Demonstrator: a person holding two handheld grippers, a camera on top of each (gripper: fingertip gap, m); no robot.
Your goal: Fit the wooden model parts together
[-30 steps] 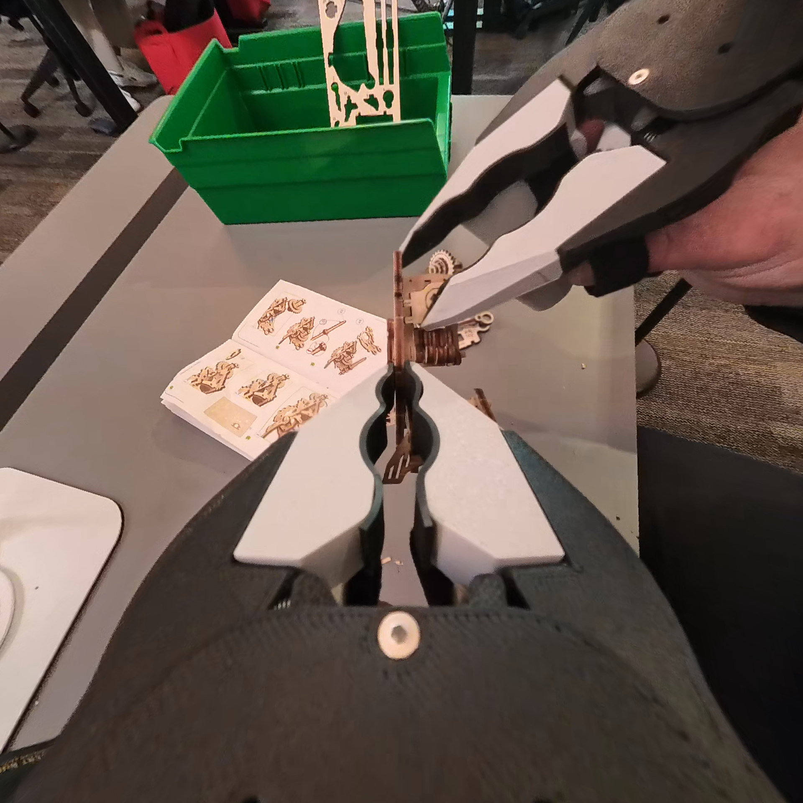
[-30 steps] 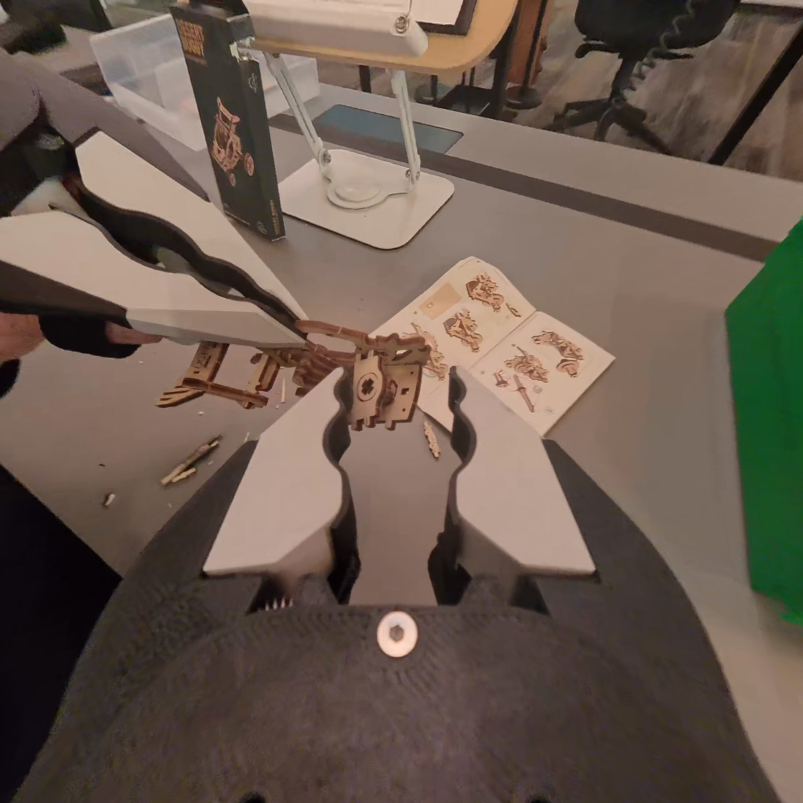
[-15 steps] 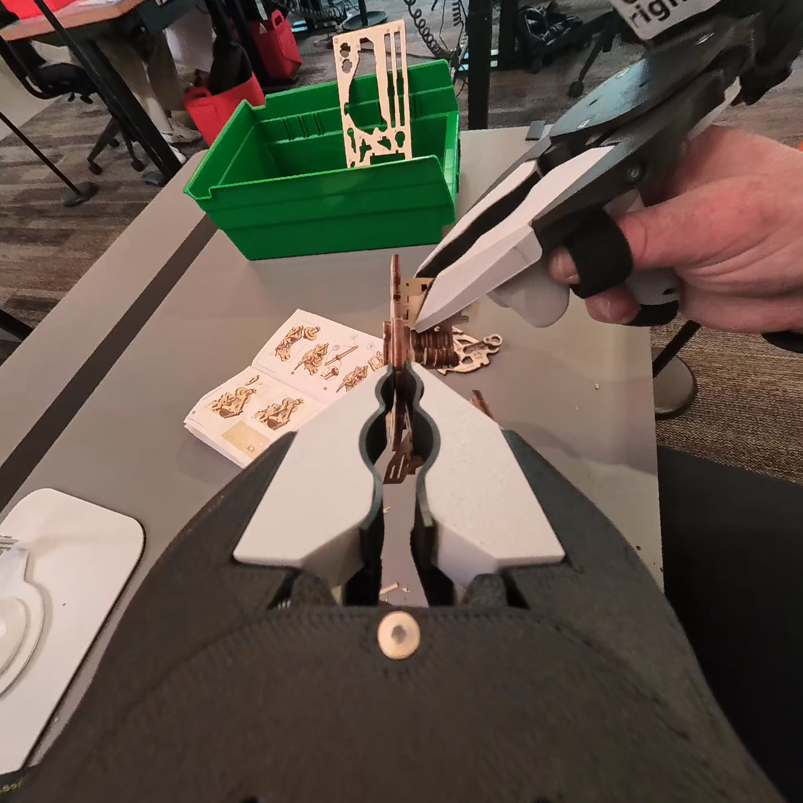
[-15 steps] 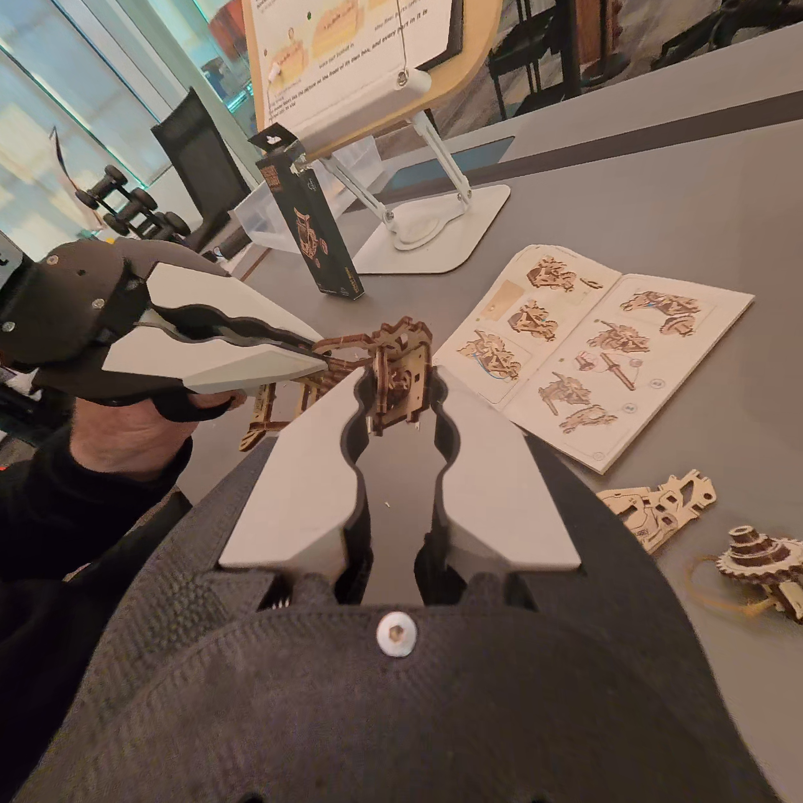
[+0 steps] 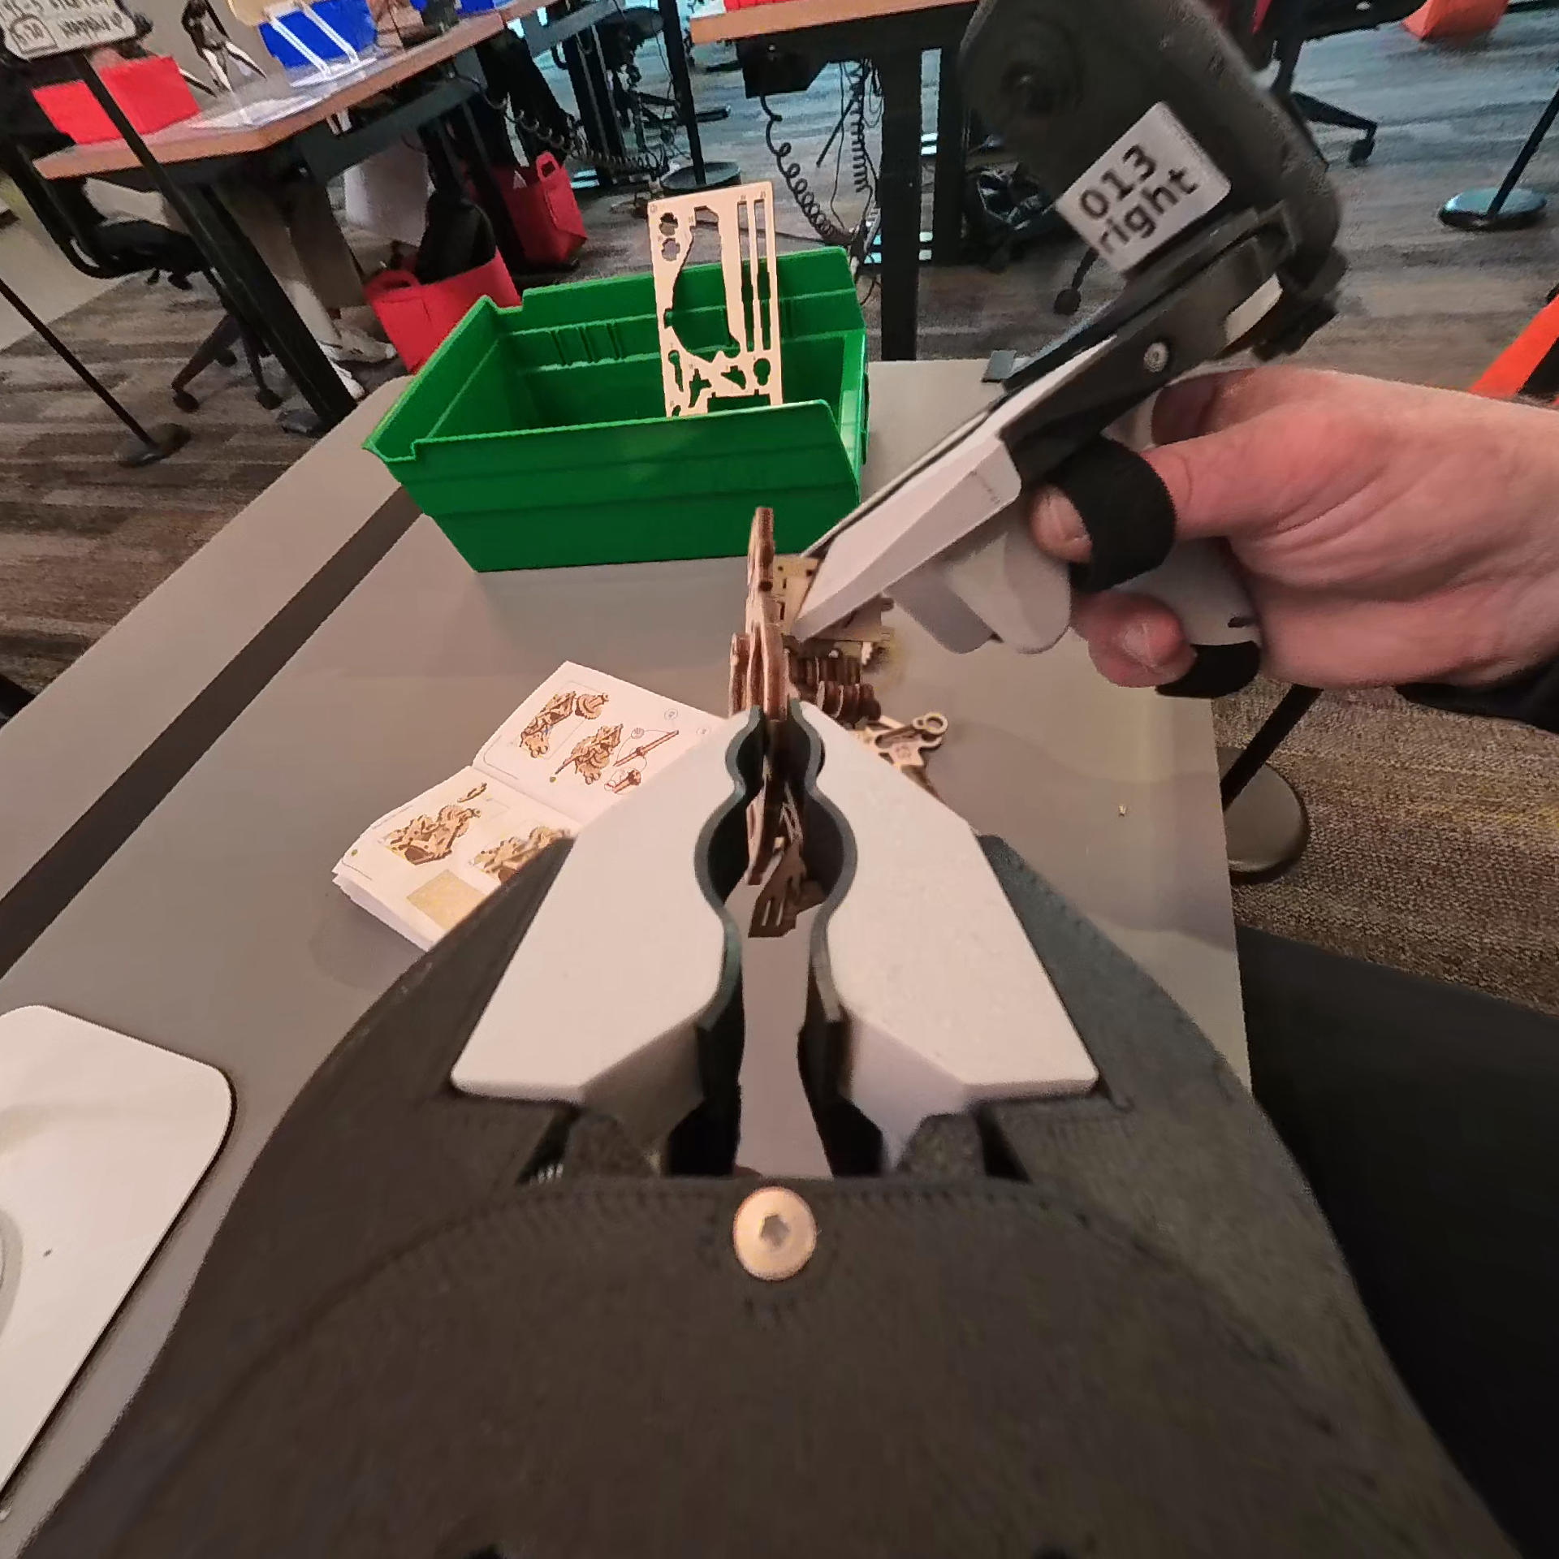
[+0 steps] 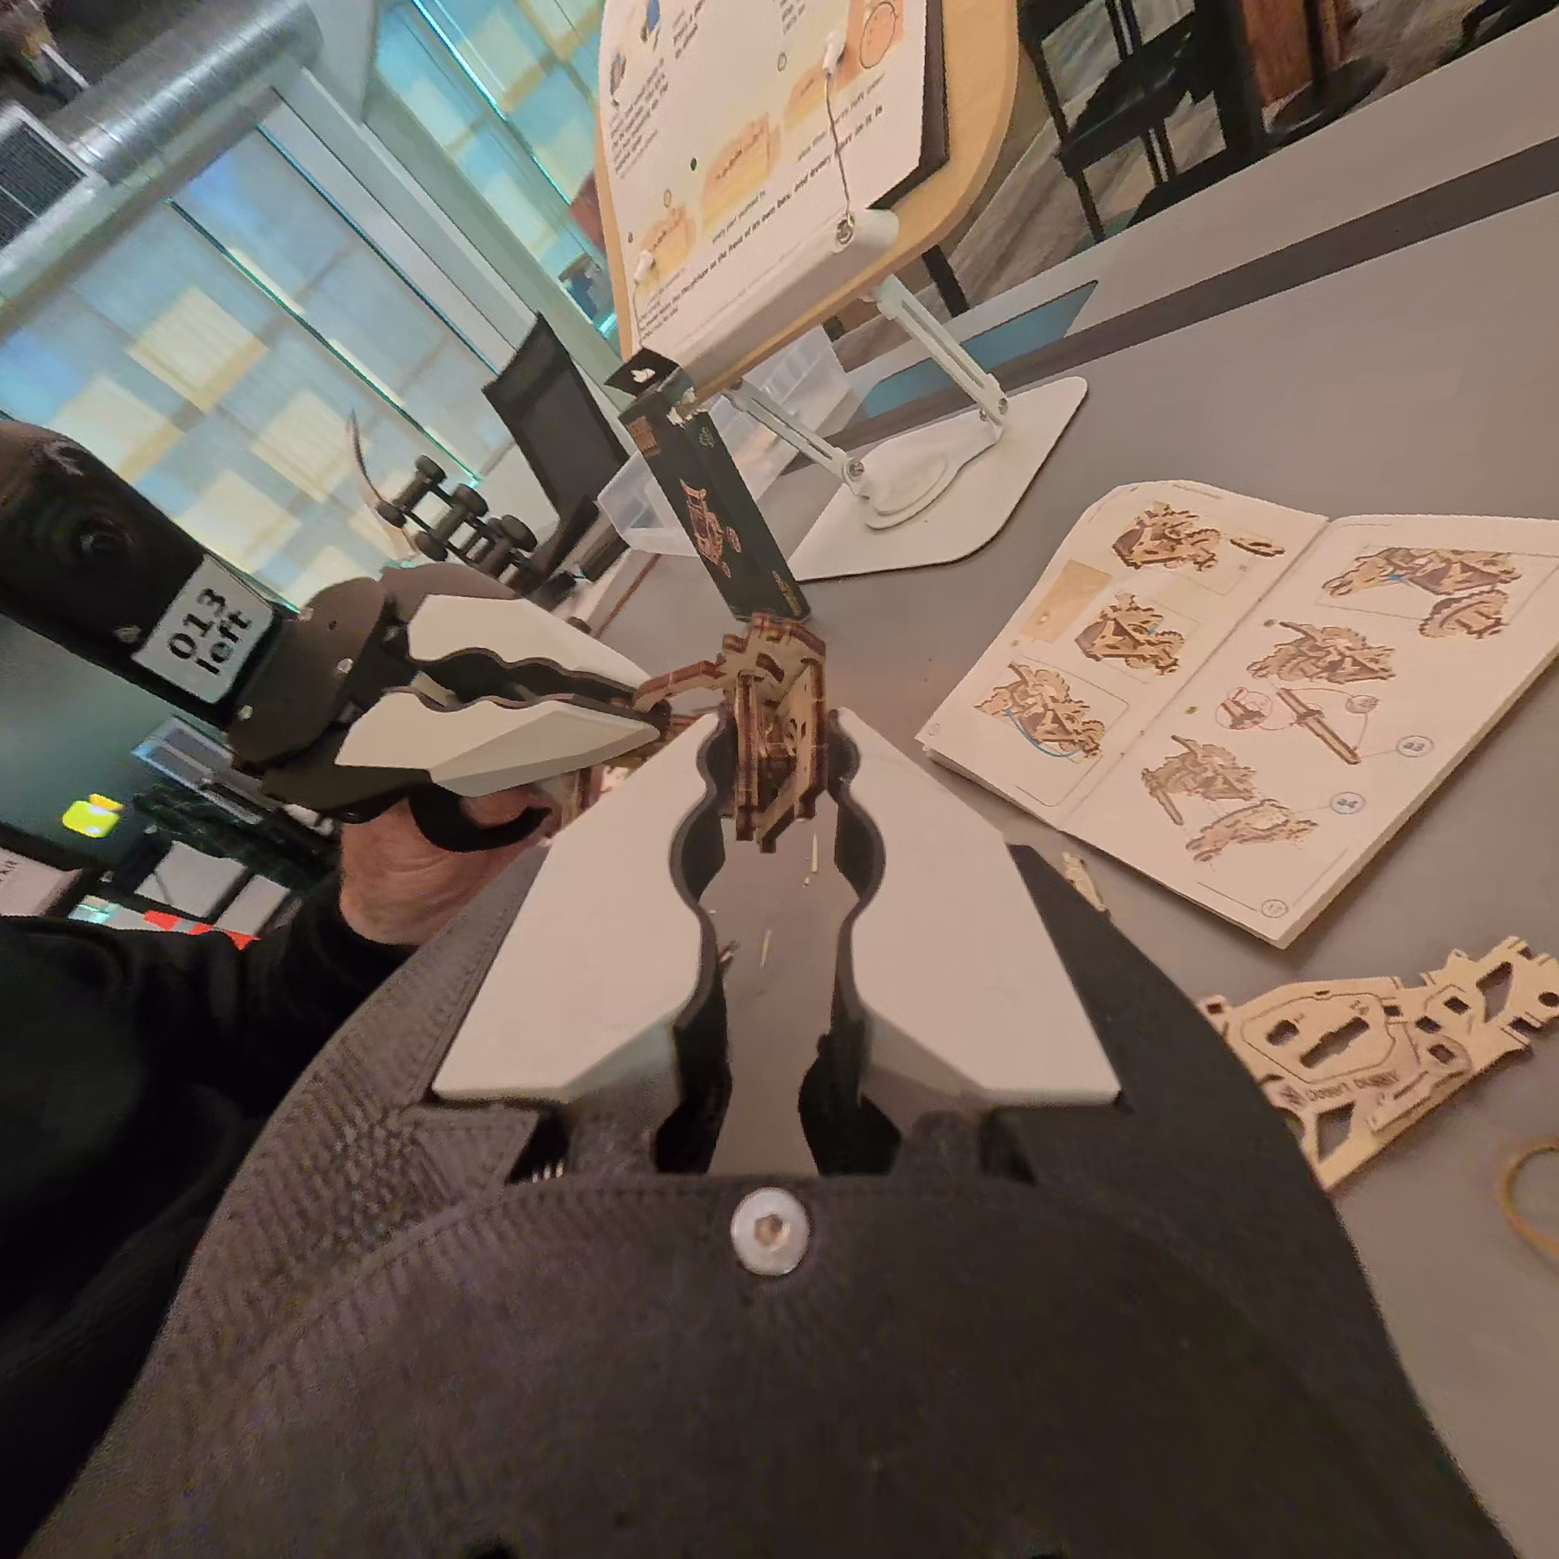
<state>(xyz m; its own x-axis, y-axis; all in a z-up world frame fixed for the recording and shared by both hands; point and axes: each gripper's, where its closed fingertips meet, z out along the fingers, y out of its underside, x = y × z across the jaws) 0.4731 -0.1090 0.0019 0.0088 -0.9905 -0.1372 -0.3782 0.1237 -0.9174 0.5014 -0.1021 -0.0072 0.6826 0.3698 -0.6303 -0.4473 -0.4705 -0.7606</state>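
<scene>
A partly built wooden model is held in the air above the grey table between both grippers. My left gripper is shut on its thin flat frame, which runs back between the fingers. In the right wrist view the left gripper comes in from the left, clamped on that frame. My right gripper is closed on the model's box-like block, with both fingers touching its sides. In the left wrist view the right gripper reaches the model's top from the right, edge-on, held by a hand.
A green bin with an upright punched wooden sheet stands behind. An open instruction booklet lies on the table. A loose wooden plate and a rubber band lie at the right. A white book stand and a dark box stand farther back. Left and right tips are no more than a few centimetres apart.
My right gripper has closed from wide open onto the model's block and rolled to the side. Both grippers have tilted upward. The left gripper has kept its hold.
</scene>
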